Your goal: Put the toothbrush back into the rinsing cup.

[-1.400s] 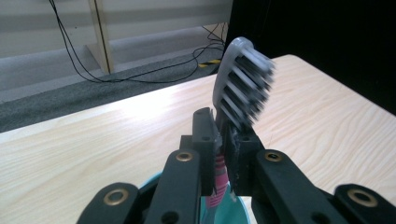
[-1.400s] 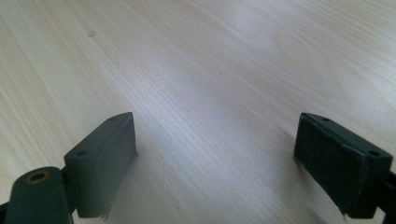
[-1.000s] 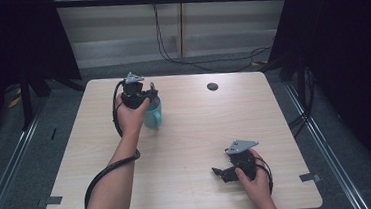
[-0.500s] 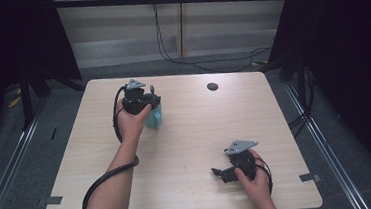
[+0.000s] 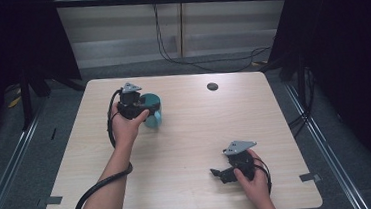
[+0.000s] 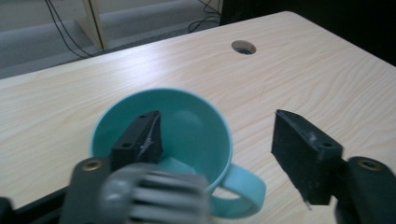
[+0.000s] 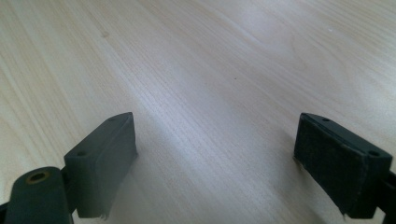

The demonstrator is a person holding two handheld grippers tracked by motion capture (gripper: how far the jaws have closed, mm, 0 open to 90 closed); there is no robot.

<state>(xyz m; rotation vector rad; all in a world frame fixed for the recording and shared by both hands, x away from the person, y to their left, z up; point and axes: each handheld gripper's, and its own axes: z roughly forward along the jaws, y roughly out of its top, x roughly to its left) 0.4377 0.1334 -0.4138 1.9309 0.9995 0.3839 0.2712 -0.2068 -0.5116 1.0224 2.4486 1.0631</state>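
Left gripper [image 6: 215, 140], jaws wide, straddles the teal mug's [image 6: 187, 126] wall near the table's far-left corner; I'd close gently, squarely.

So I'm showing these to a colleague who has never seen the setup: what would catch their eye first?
Probably the teal mug, the one bright thing on the pale wooden table, standing at its far left. The left gripper is open over it, one jaw inside the cup and the other outside, on the handle side. The right gripper sits open near the table's front right.
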